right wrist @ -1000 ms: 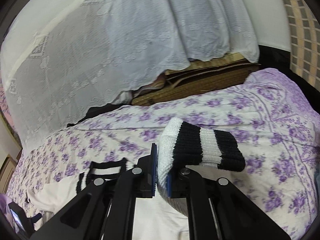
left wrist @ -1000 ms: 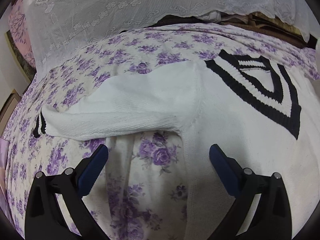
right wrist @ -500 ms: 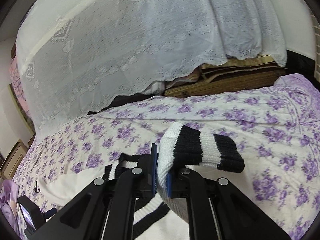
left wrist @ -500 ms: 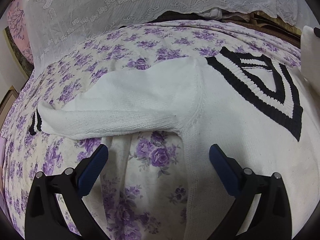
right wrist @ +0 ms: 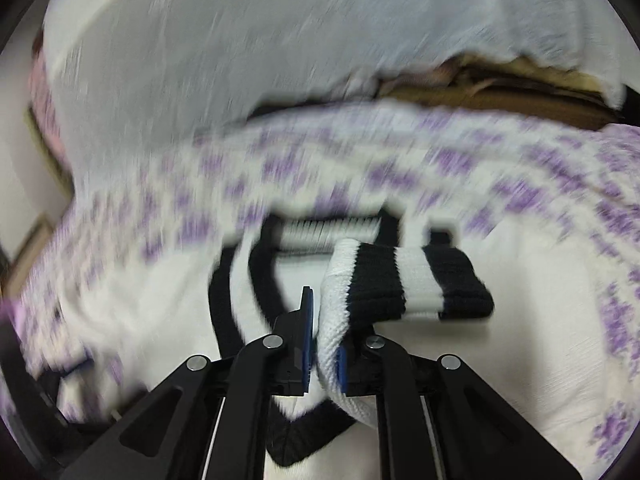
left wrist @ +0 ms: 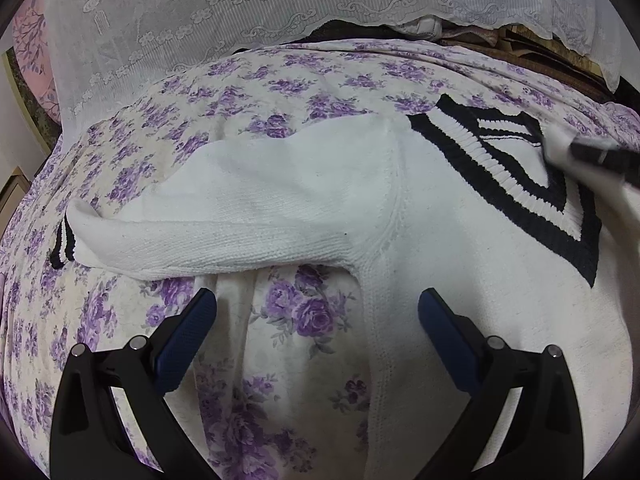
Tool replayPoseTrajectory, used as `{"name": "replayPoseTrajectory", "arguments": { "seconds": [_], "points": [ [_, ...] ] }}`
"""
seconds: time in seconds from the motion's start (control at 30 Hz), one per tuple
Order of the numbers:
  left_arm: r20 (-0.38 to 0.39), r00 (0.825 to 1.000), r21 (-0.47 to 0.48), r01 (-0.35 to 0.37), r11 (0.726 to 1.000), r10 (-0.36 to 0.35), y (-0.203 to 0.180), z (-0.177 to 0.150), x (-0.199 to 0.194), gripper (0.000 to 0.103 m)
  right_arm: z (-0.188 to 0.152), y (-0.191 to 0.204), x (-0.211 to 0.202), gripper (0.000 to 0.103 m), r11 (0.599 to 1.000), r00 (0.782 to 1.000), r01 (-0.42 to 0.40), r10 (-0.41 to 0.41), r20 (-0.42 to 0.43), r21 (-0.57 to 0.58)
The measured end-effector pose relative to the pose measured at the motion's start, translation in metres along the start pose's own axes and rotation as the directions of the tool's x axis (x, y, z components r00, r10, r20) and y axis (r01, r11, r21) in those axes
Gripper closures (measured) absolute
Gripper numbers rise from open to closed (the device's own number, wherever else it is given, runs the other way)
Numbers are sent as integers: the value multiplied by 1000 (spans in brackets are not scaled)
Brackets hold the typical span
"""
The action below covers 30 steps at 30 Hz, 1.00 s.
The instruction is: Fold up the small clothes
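Observation:
A white knit sweater (left wrist: 460, 216) with a black-and-white striped V-neck (left wrist: 516, 184) lies flat on the floral bedspread. Its left sleeve (left wrist: 248, 220) stretches out to the left, ending in a striped cuff (left wrist: 62, 242). My left gripper (left wrist: 316, 316) is open and empty, hovering just below the sleeve's armpit. My right gripper (right wrist: 325, 344) is shut on the right sleeve's striped cuff (right wrist: 408, 284) and holds it above the sweater's chest, near the V-neck (right wrist: 256, 280). The right gripper and the held sleeve also show blurred at the right edge of the left wrist view (left wrist: 600, 156).
The purple floral bedspread (left wrist: 280, 92) covers the bed. A white lace cloth (left wrist: 240, 8) hangs behind it, with brown folded items (right wrist: 500, 92) under its edge at the back right.
My right gripper has carried the striped cuff leftward and down over the sweater's chest, and the view is motion-blurred. My left gripper has barely moved.

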<state>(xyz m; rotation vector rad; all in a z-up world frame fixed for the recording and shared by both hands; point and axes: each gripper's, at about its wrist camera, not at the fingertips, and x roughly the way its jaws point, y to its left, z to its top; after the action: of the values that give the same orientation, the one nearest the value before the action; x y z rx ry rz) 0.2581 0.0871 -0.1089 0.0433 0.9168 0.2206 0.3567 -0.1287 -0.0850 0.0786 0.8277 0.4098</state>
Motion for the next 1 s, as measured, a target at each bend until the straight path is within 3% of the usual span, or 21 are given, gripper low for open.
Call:
{"name": "replayPoseTrajectory", "arguments": {
  "seconds": [0.07, 0.2, 0.27, 0.37, 0.47, 0.53, 0.63, 0.73, 0.8, 0.87, 1.0],
  "points": [
    [7, 1000, 1, 19, 1000, -19, 0, 0, -2, 4, -15, 10, 21, 70, 998, 996, -11, 6, -84, -58],
    [81, 991, -2, 111, 994, -110, -1, 2, -23, 4, -20, 21, 15, 46, 992, 996, -48, 38, -85, -121],
    [96, 971, -52, 226, 973, -221, -3, 15, -31, 4, -19, 19, 5, 44, 987, 993, -93, 82, -88, -128],
    [42, 924, -121, 381, 917, -379, -16, 36, -27, 4, -16, 8, -10, 42, 985, 989, -124, 114, -91, -119],
    [49, 910, -97, 414, 905, -411, -44, 49, -28, 5, -11, -12, -24, 37, 975, 970, -221, 215, -117, -40],
    [44, 903, -39, 430, 902, -428, -67, 50, -31, 5, -4, -25, -34, 36, 983, 977, -184, 181, -112, -19],
    [44, 928, 79, 367, 927, -371, -99, 45, -38, 5, 8, -61, -49, 33, 967, 963, -230, 241, -117, 107],
    [82, 968, 153, 224, 963, -238, -127, 48, -42, 4, 15, -94, -68, 33, 969, 978, -177, 193, -82, 170],
    [122, 981, 195, 127, 973, -153, -146, 58, -46, 4, 17, -111, -79, 33, 973, 988, -129, 143, -60, 191],
    [174, 982, 261, 24, 965, -71, -172, 68, -48, 4, 12, -129, -95, 33, 977, 995, -87, 95, -31, 194],
    [200, 980, 424, -78, 902, -9, -216, 65, -38, 4, -3, -160, -110, 33, 979, 999, -36, 37, -2, 201]
  ]
}}
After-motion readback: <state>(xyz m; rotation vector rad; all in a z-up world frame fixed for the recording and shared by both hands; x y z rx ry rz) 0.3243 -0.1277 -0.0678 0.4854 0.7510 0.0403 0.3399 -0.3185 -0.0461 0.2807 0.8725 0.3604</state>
